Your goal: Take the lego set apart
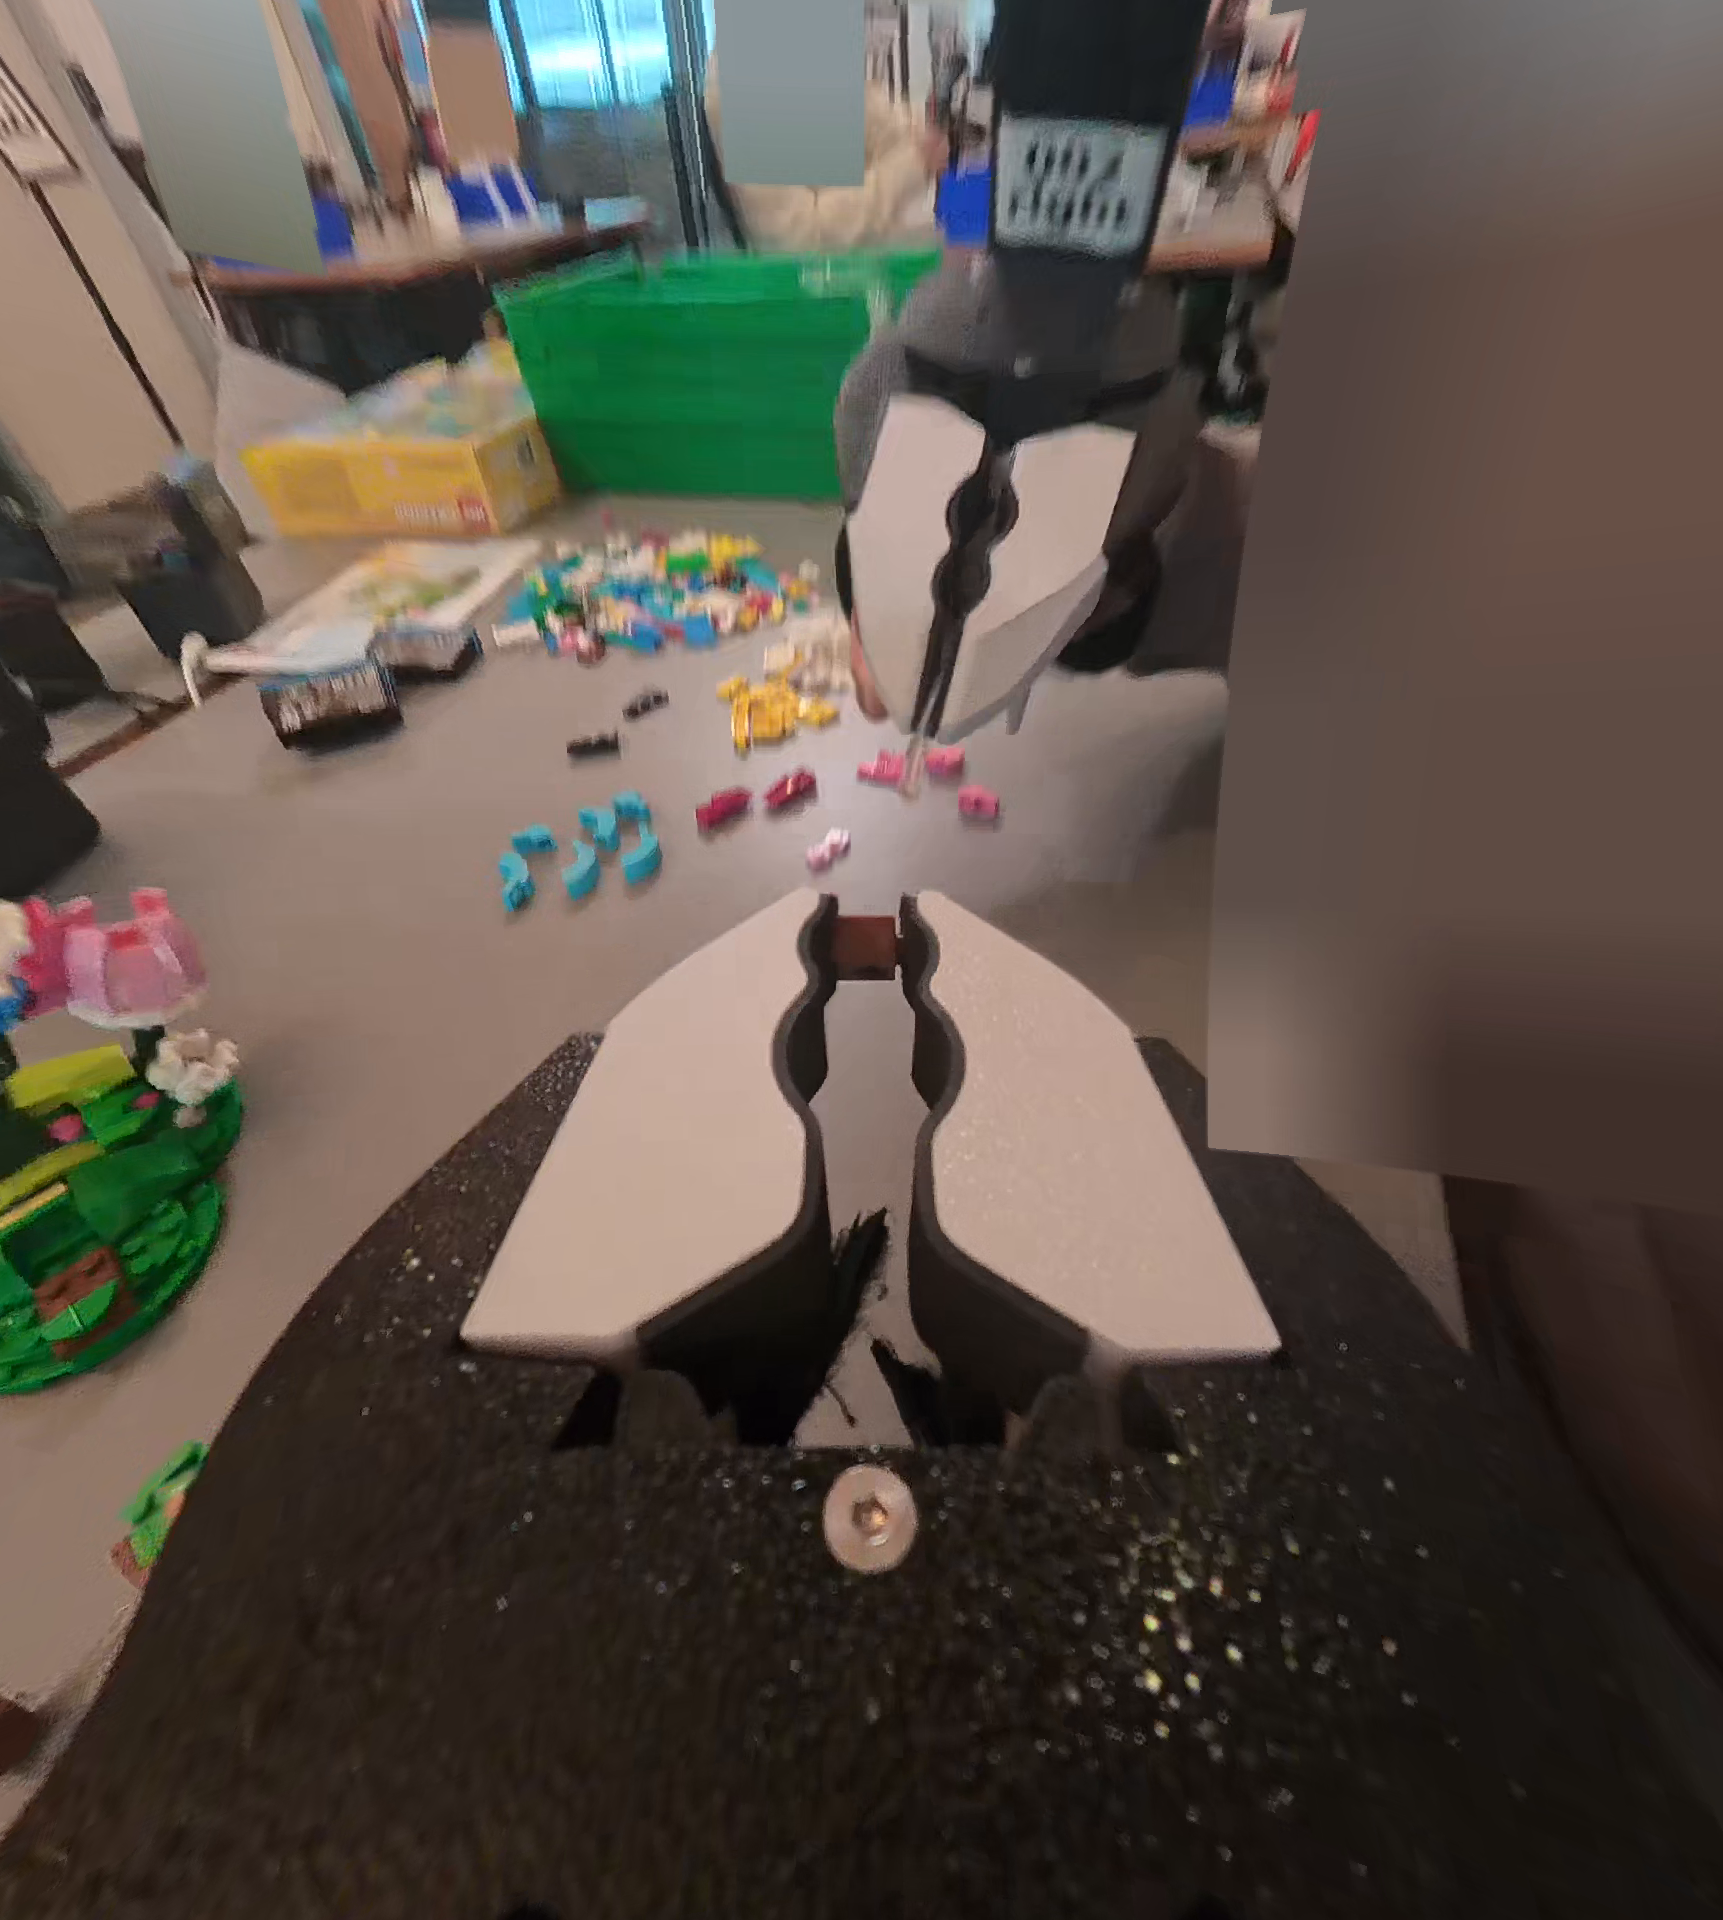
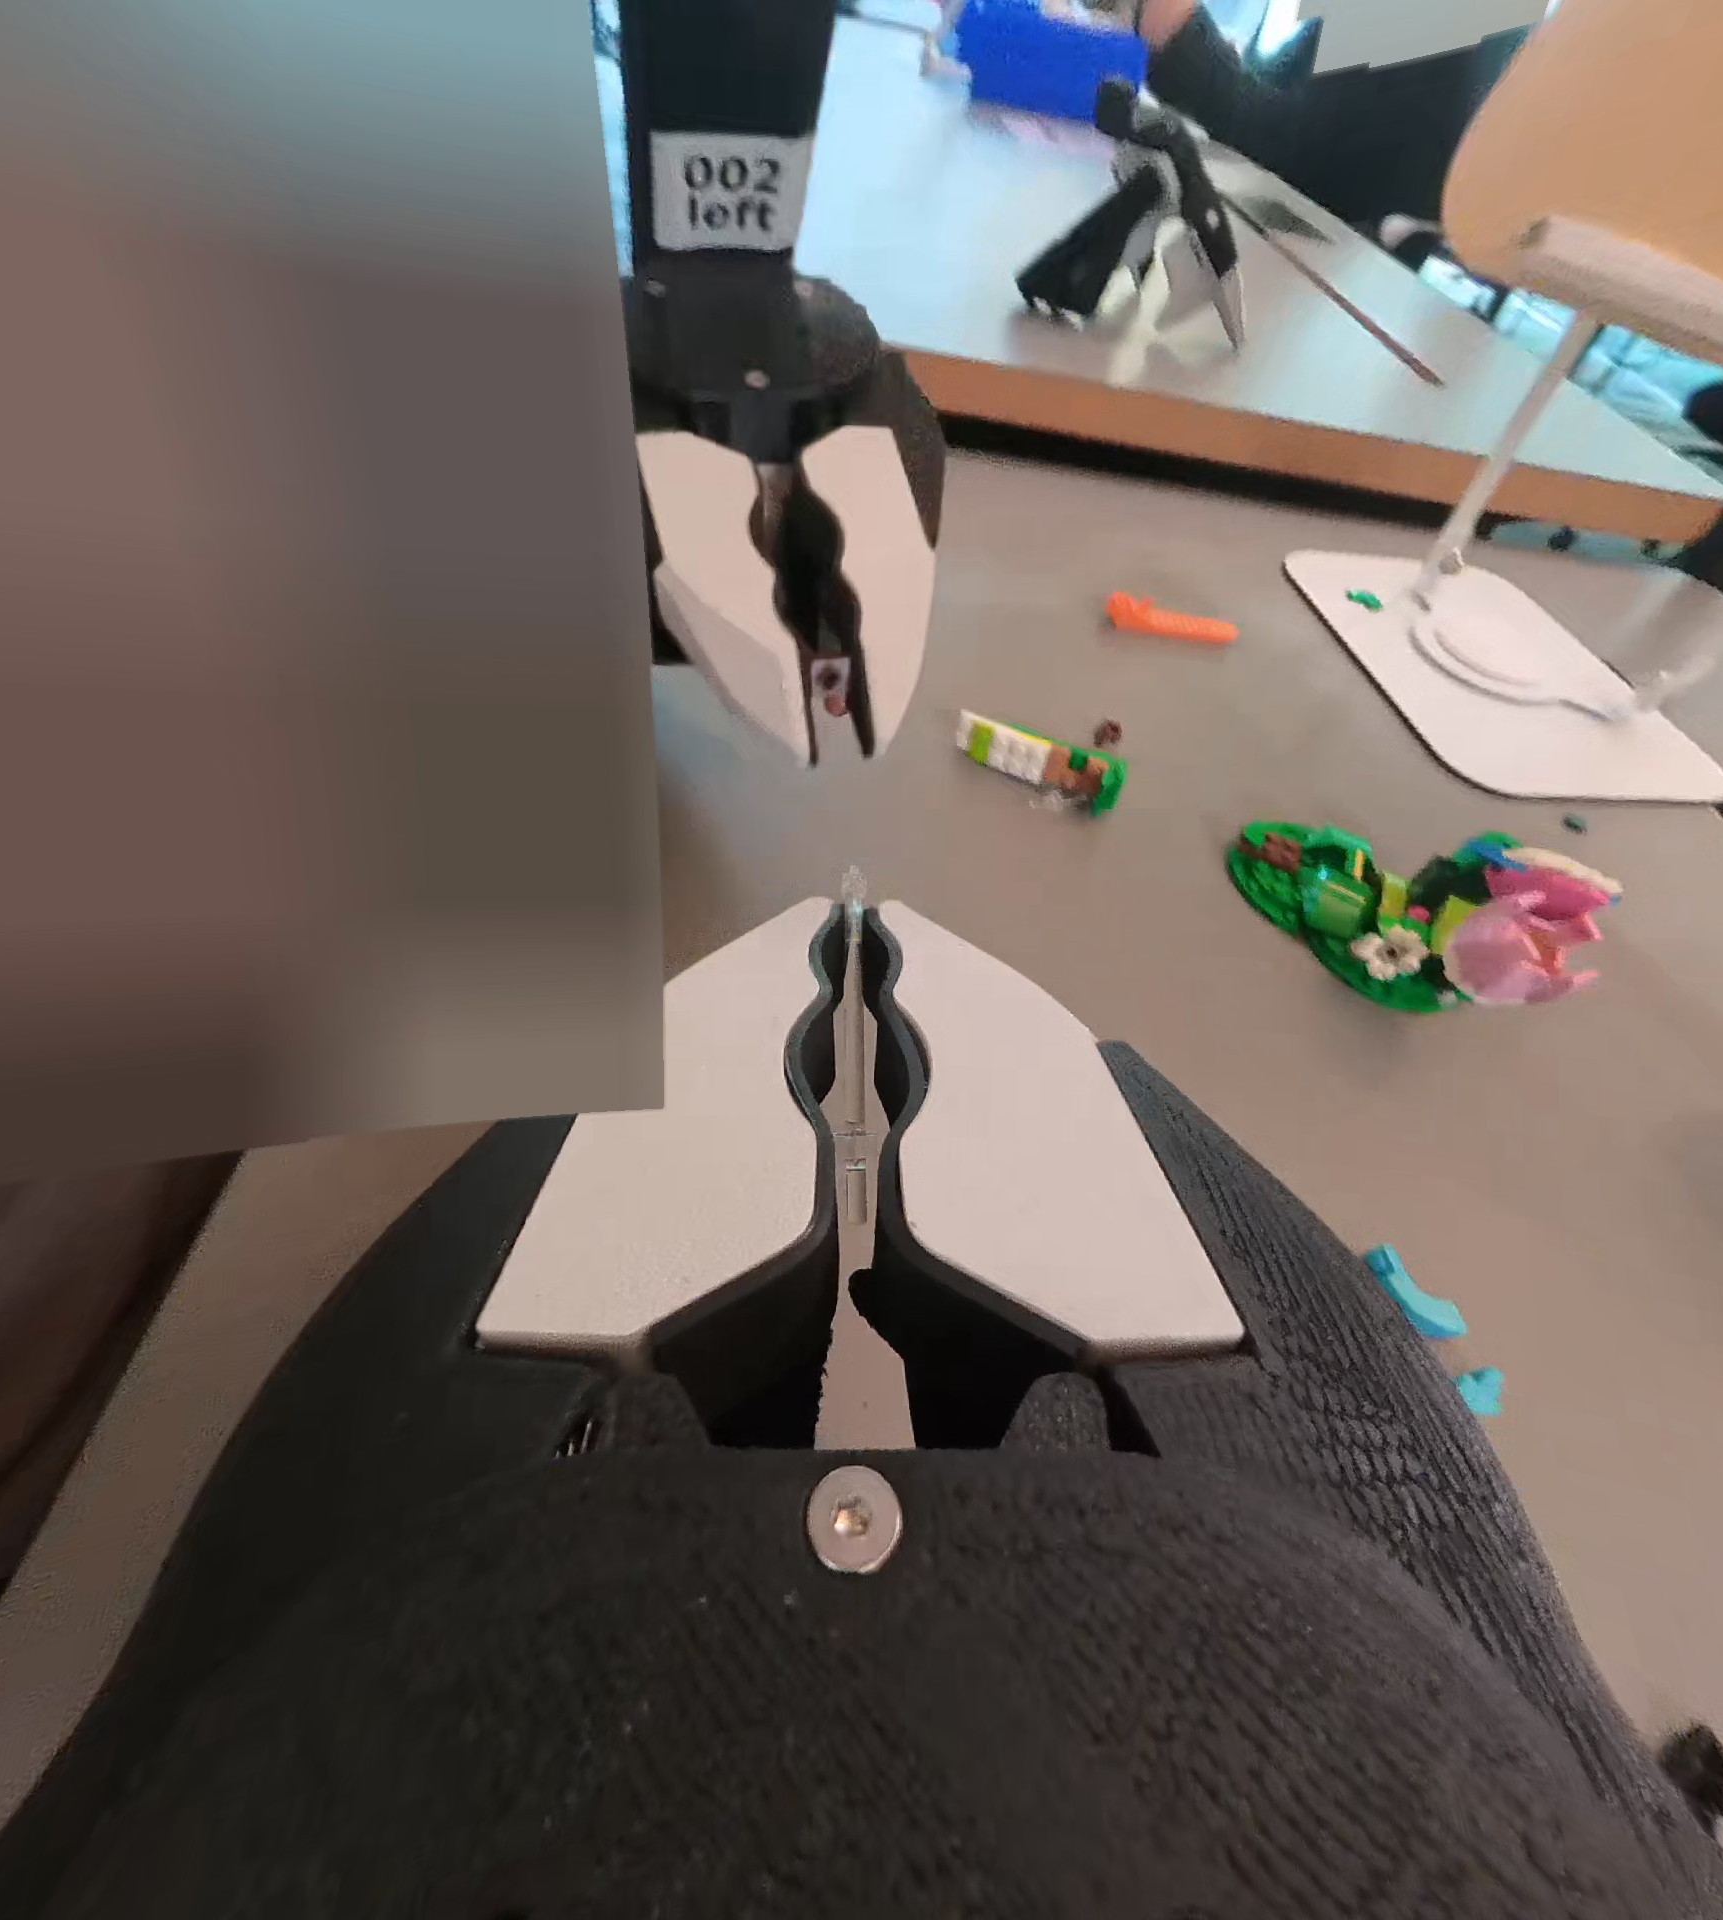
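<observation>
Left gripper [image 1: 865, 951] pinches a brown brick [image 1: 865, 949]; right gripper [image 1: 924, 717] holds perhaps a clear rod

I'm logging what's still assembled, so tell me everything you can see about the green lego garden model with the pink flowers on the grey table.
The green lego garden model with pink flowers is a glossy plastic build still mostly assembled: rounded green base plates, lime and dark green bricks, a small brown patch, white blossoms, and big pink petal pieces on top. In the left wrist view it stands upright on the grey table. Neither gripper touches it. A smaller green, white and brown lego chunk lies apart from it.
</observation>
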{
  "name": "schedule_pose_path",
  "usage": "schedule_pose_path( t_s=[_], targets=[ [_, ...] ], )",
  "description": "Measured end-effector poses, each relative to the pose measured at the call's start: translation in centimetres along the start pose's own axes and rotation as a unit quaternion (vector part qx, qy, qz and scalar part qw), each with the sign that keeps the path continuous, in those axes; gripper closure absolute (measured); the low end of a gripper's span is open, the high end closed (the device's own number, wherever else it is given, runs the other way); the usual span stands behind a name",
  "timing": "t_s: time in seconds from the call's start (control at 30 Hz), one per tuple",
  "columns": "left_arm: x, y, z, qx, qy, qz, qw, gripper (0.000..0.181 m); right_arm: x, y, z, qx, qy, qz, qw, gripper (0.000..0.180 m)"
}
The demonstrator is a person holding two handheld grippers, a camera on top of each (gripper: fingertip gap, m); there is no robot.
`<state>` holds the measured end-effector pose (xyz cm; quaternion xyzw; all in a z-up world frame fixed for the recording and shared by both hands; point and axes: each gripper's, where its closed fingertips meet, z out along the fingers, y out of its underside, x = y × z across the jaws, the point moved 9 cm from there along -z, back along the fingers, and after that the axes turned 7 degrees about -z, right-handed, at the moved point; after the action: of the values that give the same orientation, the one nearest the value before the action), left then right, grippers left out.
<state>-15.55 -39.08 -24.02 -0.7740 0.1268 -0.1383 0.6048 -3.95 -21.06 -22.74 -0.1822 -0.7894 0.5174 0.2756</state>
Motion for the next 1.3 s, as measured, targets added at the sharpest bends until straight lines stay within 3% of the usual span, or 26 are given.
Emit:
schedule_pose_path(
  t_s=[0.03,0.13,0.3,0.53,0.7,0.8,0.97,1.07,1.17,1.3],
  targets=[
    [-0.1,0.5,0.7,-0.031,-0.005,0.0,1.0,0.17,-0.1,0.3,0.3,-0.012,0.011,0.001,1.0,0.179],
    [-0.4,1.8,2.2,-0.104,-0.041,0.004,0.994,0.17,-1.3,-0.1,-0.3,-0.029,0.03,-0.002,0.999,0.179],
    [-0.2,1.5,3.6,-0.093,-0.018,0.013,0.995,0.17,-4.4,-0.7,-4.1,-0.052,0.088,-0.027,0.994,0.179],
    [-1.7,0.8,6.2,-0.088,-0.069,0.078,0.991,0.169,0.6,2.4,-7.5,-0.121,0.29,0.066,0.947,0.178],
    [-2.4,1.4,5.8,-0.047,-0.135,0.123,0.982,0.169,4.8,3.3,-7.9,-0.071,0.21,0.218,0.95,0.178],
    [-2.8,1.2,5.2,-0.016,-0.167,0.13,0.977,0.169,9.5,4.6,-8.2,-0.083,0.231,0.274,0.93,0.178],
    [-3.5,1.9,5.4,0.002,-0.18,0.114,0.977,0.169,17.0,8.7,-6.0,-0.131,0.117,0.45,0.876,0.178],
    [-4.0,2.2,5.5,-0.007,-0.181,0.11,0.977,0.169,19.3,10.8,-3.8,-0.197,0.09,0.444,0.87,0.178],
    [-4.5,2.2,5.2,-0.005,-0.191,0.114,0.975,0.17,20.7,11.5,-2.1,-0.215,0.067,0.41,0.884,0.177],
    [-4.8,2.1,4.9,0.004,-0.189,0.098,0.977,0.169,21.5,11.6,-1.2,-0.226,0.08,0.37,0.898,0.16]
  ],
)
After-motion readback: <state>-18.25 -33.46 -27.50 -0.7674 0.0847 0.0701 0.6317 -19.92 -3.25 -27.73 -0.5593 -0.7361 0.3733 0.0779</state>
